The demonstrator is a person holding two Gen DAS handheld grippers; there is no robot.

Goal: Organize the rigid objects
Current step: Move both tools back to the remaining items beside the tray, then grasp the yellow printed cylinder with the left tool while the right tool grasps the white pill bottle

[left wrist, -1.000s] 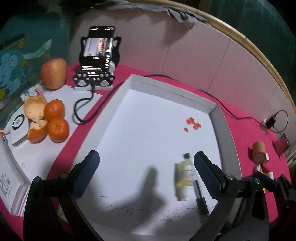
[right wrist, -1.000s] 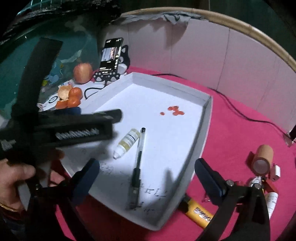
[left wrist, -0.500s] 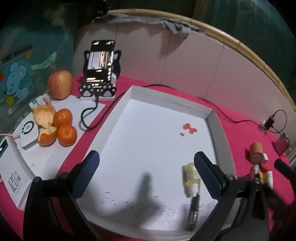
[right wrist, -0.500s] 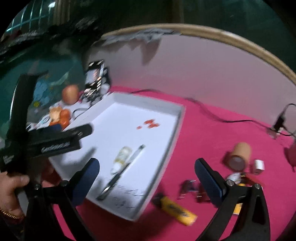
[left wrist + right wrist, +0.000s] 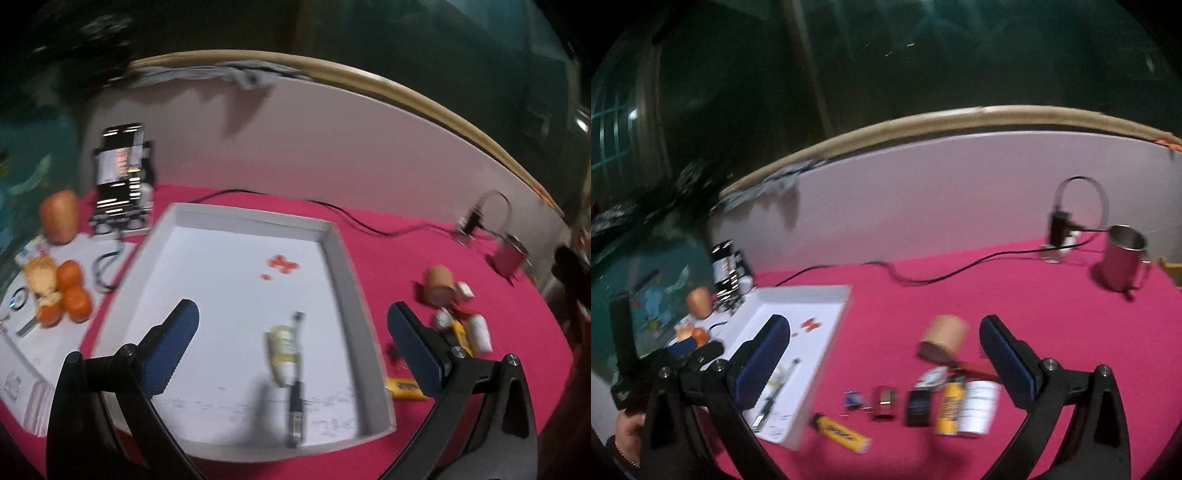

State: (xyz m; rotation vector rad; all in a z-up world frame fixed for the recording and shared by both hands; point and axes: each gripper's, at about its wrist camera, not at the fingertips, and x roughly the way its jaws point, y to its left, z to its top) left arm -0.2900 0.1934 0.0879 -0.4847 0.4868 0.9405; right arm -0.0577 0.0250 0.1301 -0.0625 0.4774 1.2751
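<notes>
A white tray (image 5: 343, 258) on the pink cloth holds a small yellow-labelled bottle (image 5: 282, 347) and a black pen (image 5: 296, 402). My left gripper (image 5: 291, 350) is open and empty above the tray's near half. My right gripper (image 5: 882, 358) is open and empty above a cluster on the cloth: a brown cardboard tube (image 5: 943, 338), a yellow lighter (image 5: 842, 432), a red cap (image 5: 884, 402), a black block (image 5: 918, 408), a yellow tube (image 5: 947, 408) and a white roll (image 5: 977, 408). The tray shows at left in the right wrist view (image 5: 827, 343).
A phone on a stand (image 5: 120, 177), an apple (image 5: 59, 216) and oranges (image 5: 72, 291) sit left of the tray. A red metal mug (image 5: 1121, 260) and a charger with black cable (image 5: 1060, 229) stand at back right. A pale wall panel backs the table.
Both grippers pulled back and swung right. The right wrist view left the tray and now looks over the cluster of small items; the mug has come into view. Both stayed open.
</notes>
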